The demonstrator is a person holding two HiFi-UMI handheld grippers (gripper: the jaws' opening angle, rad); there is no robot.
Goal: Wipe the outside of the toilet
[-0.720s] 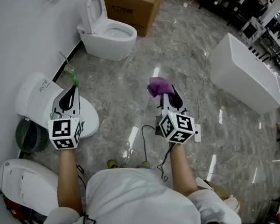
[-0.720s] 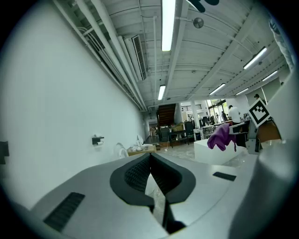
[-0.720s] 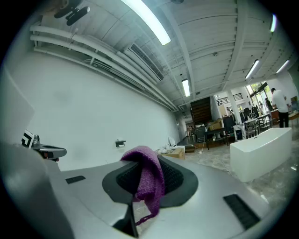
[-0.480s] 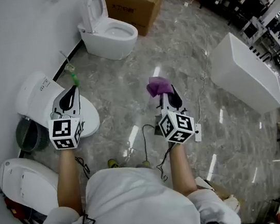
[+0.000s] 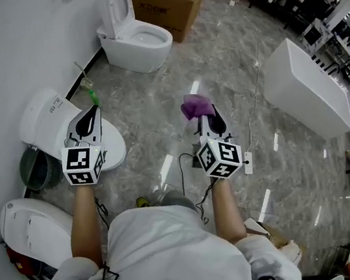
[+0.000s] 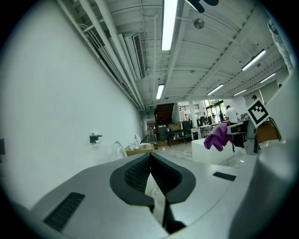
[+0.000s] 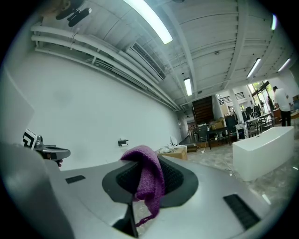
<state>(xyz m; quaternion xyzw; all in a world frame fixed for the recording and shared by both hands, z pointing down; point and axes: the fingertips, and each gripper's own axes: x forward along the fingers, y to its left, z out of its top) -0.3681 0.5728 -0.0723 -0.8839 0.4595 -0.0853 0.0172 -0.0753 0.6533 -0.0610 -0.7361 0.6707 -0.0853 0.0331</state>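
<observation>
Three white toilets stand along the left wall. One with its lid up (image 5: 133,41) is far ahead, one with its lid down (image 5: 47,122) lies just under my left gripper, and one (image 5: 26,231) is at the lower left. My left gripper (image 5: 94,110) (image 6: 150,158) hangs over the edge of the closed toilet, shut and holding nothing. My right gripper (image 5: 202,116) (image 7: 145,164) is held over the marble floor, shut on a purple cloth (image 5: 196,107) (image 7: 149,179) that droops from its tips. The cloth (image 6: 218,137) also shows in the left gripper view.
A cardboard box (image 5: 168,0) with white parts on top stands behind the far toilet. A long white block (image 5: 305,94) sits on the right. A dark green basket (image 5: 35,170) is by the wall. A cable and power strip (image 5: 248,163) lie on the floor.
Both grippers keep nearly the same places. The head view has shifted slightly, and the cloth stays in the right gripper.
</observation>
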